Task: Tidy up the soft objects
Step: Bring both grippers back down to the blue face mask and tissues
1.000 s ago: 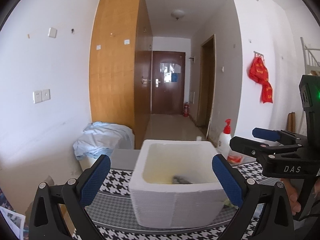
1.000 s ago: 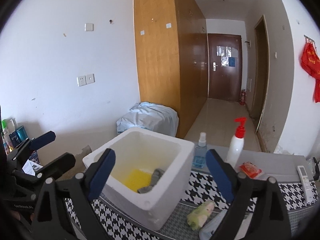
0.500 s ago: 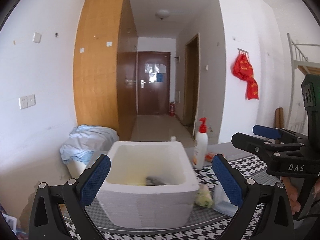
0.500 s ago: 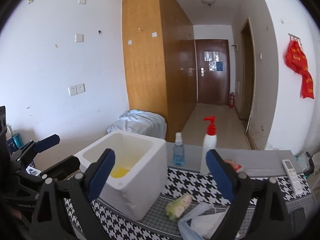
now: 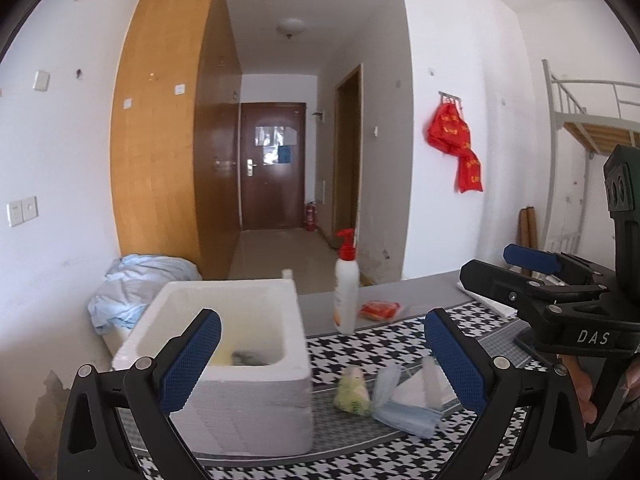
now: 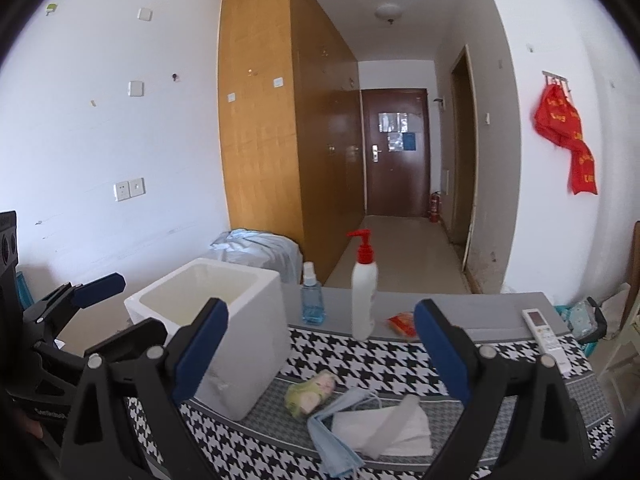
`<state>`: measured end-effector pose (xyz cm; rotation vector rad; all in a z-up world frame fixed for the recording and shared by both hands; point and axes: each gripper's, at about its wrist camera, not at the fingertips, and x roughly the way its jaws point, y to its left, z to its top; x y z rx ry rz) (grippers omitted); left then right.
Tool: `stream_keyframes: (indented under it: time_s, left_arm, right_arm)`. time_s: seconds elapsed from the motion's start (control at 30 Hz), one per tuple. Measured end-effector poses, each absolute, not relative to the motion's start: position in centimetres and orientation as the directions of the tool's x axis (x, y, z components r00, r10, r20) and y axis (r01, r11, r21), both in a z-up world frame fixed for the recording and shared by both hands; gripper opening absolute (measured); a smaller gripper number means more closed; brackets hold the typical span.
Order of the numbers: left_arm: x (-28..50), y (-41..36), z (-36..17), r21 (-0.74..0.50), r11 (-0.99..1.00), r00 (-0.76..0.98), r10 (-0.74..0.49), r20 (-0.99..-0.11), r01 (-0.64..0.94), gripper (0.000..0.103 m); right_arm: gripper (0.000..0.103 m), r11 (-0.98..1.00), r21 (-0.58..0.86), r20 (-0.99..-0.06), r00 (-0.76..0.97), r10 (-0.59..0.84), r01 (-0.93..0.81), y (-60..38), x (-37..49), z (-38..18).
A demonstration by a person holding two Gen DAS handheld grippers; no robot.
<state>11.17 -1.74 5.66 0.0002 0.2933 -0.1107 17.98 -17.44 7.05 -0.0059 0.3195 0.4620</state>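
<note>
A white foam box [image 5: 240, 360] [image 6: 224, 320] stands on the houndstooth cloth [image 6: 380, 356]; a grey soft item [image 5: 246, 357] lies inside it. To its right lie a green-yellow soft bundle [image 5: 352, 390] [image 6: 310, 390], a blue face mask [image 5: 396, 404] [image 6: 332, 436] and a white folded cloth [image 6: 384, 426]. My left gripper [image 5: 320, 364] hovers open above the box's right front corner. Open as well, my right gripper [image 6: 320, 356] hangs above the bundle and mask. Each gripper also shows in the other's view: the right [image 5: 536, 276], the left [image 6: 96, 304].
A white pump bottle with a red top [image 5: 346, 284] [image 6: 363, 288], a blue spray bottle [image 6: 311, 300], a red packet [image 5: 380, 310] [image 6: 402, 322] and a remote [image 6: 546, 332] stand at the table's back. Blue bedding [image 5: 136, 284] lies behind the box. A hand [image 5: 588, 392] holds the right handle.
Both views have swung right and pulled back from the box. The bundle, mask and white cloth have come fully into view. Both grippers have stayed open.
</note>
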Motion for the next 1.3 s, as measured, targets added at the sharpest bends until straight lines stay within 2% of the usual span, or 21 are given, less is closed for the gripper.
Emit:
stream_keyframes:
  time_s: [0.43,0.83,1.3]
  left_arm:
    - [10.9,-4.1,4.0,-0.014,0.987,0.942,-0.158,-0.295,0.161,0.102]
    - [11.4,-5.9,1.9,-0.014,0.981,0.923,-0.186,-0.336,0.193,0.102]
    - [13.1,-7.1,-1.0,-0.012,0.976,0.883,-0.201,-0.424,0.216,0.102]
  right_arm:
    - [0.097,0.934,0.063,-0.311,0.883,0.352,-0.351,-21.0,17.1,5.2]
    - [0.097,0.944,0.077,-0.341,0.882,0.326,-0.32,-22.6,17.1,3.2]
    - [0.096,0.952,0.091,-0.411,0.86,0.303,-0.293,-23.7,18.5,0.7]
